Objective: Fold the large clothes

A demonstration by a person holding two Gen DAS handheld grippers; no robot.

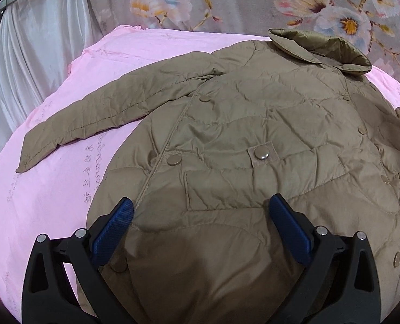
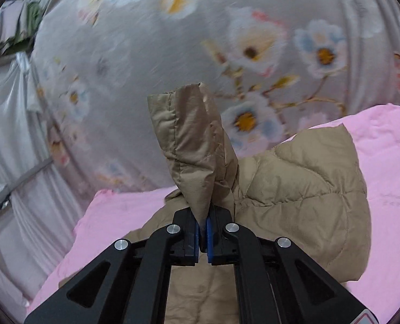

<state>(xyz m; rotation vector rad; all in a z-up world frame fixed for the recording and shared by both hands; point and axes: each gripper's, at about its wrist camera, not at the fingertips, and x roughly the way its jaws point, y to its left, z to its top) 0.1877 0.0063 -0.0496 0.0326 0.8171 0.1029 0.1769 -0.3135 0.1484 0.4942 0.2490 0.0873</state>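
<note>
Between the blue pads of my right gripper (image 2: 203,225) I pinch the cuff end of one sleeve (image 2: 189,145); the two black fingers are pressed together on the fabric. This sleeve stands up from the jaws like a soft tube, puffy and wrinkled, with a stitched seam along its side. Behind it the shoulder part of the jacket (image 2: 302,186) bulges in quilted, rounded panels. The background in this view is blurred.

My left gripper (image 1: 201,208) is spread wide above the lower front of the jacket (image 1: 254,135), and I see nothing between its textured blue pads (image 1: 113,229). The jacket is khaki, thin shiny quilted cloth with many small creases. It lies flat, front side up, on a pink bedsheet (image 1: 51,189) that has faint printed characters. Round metal snap buttons (image 1: 262,153) sit in two rows, one on a small ribbed tab. The collar (image 1: 321,51) is folded at the far end, and the other sleeve (image 1: 92,124) stretches straight to the left on the sheet. Beyond hangs a grey floral cloth (image 1: 227,2), and white satin drapery (image 1: 38,54) falls in folds at the left.
</note>
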